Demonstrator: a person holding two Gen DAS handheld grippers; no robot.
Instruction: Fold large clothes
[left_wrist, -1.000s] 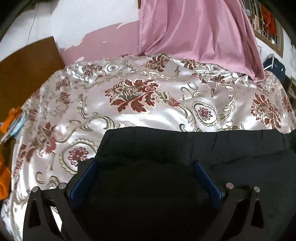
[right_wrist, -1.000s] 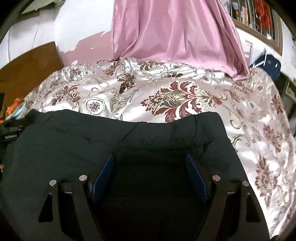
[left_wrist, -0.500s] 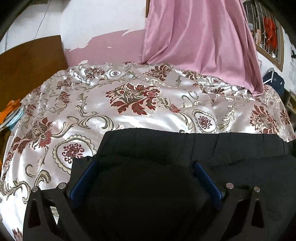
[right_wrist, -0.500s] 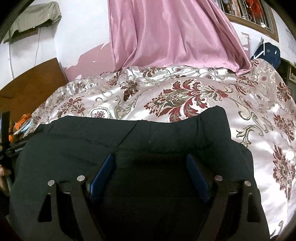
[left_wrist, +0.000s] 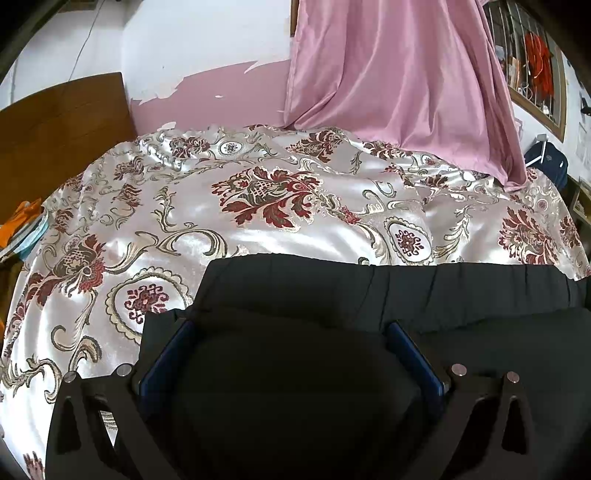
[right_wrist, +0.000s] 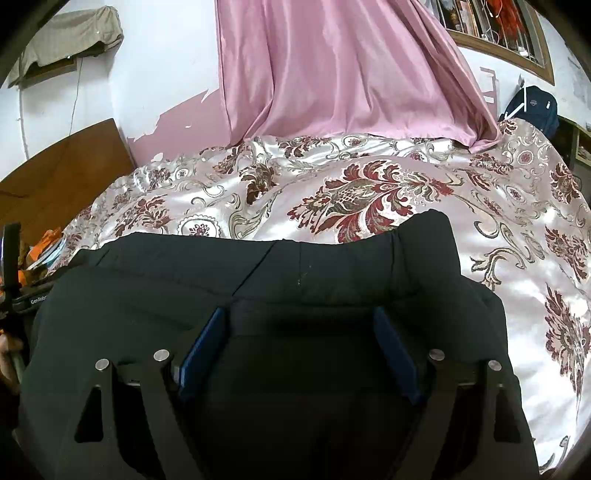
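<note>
A black garment is spread over a floral satin bedcover. The left gripper is held wide apart, black cloth bulging between and beyond its blue fingers. The right gripper is likewise parted, cloth filling the gap and extending ahead of its fingers.

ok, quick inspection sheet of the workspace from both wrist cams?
Surface: bed with floral satin bedspread, wrinkled.
Job's things: black garment lying across the near edge, gathered band facing away.
Clutter: orange items at the bed's left edge; dark blue bag at far right.
Grippers: left gripper and right gripper both open, jaws wide over the garment.
Cables: thin wire down the wall.
Surroundings: pink curtain, wooden headboard, barred window, peeling pink wall paint.
</note>
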